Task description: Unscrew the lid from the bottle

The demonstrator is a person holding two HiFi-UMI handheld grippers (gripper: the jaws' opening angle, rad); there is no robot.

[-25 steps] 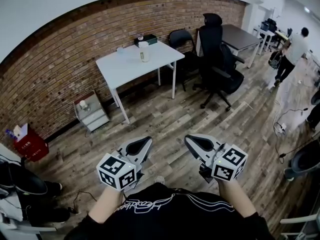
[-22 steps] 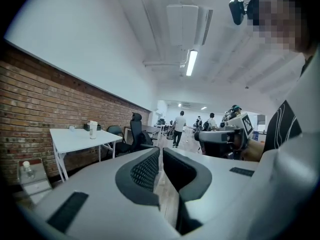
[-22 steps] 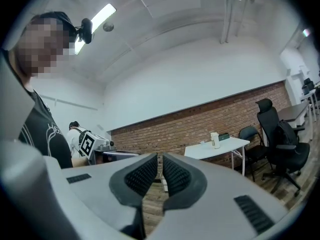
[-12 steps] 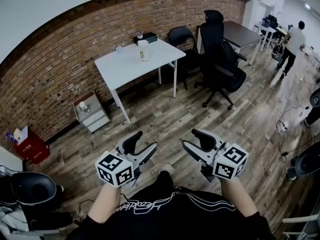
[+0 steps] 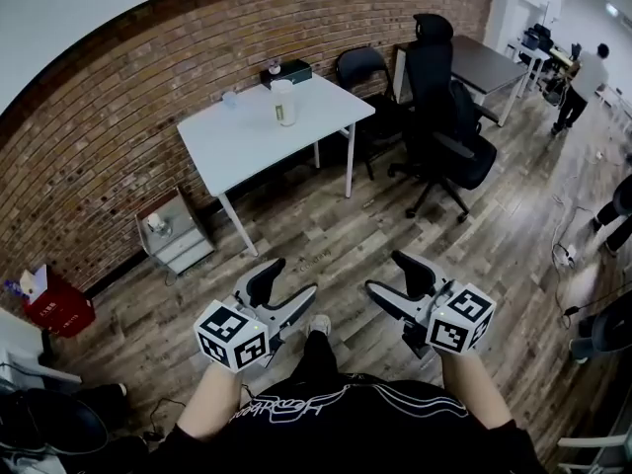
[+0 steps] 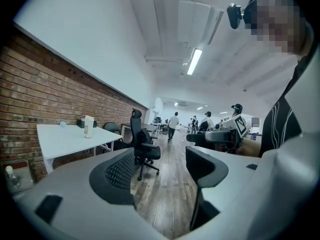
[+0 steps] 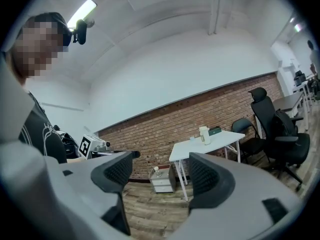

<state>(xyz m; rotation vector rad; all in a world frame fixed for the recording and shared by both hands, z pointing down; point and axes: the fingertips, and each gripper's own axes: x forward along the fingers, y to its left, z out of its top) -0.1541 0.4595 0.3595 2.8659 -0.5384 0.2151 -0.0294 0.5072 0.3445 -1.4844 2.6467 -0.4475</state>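
Note:
The bottle (image 5: 284, 103) is pale with a white lid and stands upright on the white table (image 5: 247, 141) by the brick wall, far ahead of both grippers. It also shows as a small bottle (image 6: 88, 126) in the left gripper view and a small bottle (image 7: 204, 135) in the right gripper view. My left gripper (image 5: 286, 286) is held low in front of the person's body. Its jaws have just been opening and nothing is between them. My right gripper (image 5: 393, 279) is beside it, also just opened and holding nothing.
A dark box (image 5: 286, 70) and a small cup (image 5: 230, 99) share the table. Black office chairs (image 5: 444, 126) stand to its right, and a low drawer unit (image 5: 170, 235) to its left. A red box (image 5: 57, 306) sits far left. A person (image 5: 583, 77) walks at the far right.
Both grippers went from shut to open. The person has stepped forward over the wooden floor, so the table now lies nearer in the head view.

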